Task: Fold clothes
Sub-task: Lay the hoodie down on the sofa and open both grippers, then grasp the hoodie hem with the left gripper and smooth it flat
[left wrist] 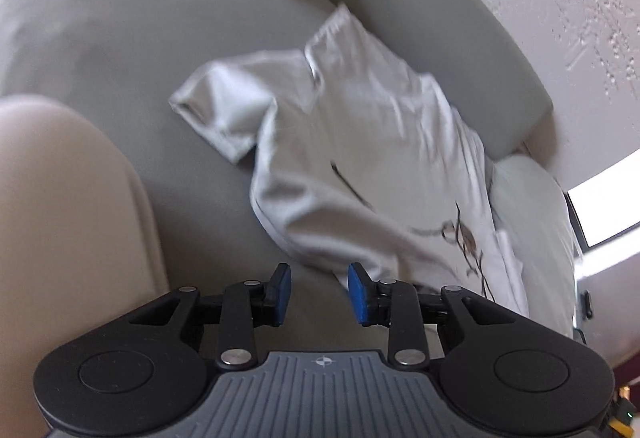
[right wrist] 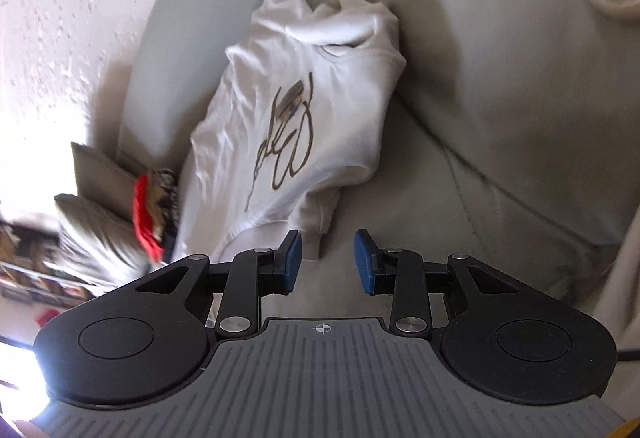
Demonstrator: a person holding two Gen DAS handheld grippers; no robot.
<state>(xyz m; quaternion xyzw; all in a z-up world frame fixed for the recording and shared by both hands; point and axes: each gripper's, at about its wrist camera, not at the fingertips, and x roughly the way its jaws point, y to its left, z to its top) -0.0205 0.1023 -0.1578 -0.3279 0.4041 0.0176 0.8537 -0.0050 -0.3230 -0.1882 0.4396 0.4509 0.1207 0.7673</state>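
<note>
Lying rumpled on grey fabric sofa cushion (left wrist: 120, 38): white cotton T-shirt with dark scribble print (right wrist: 288, 118), long axis running away from right tool (right wrist: 327, 262). Left tool (left wrist: 319, 294) near hem; both 2 tools spread apart, empty.

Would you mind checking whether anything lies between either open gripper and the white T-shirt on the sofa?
Nothing visible does. The left gripper hovers open just short of the white T-shirt, and the right gripper is open beside its sleeve. Only bare sofa cushion lies between.
</note>
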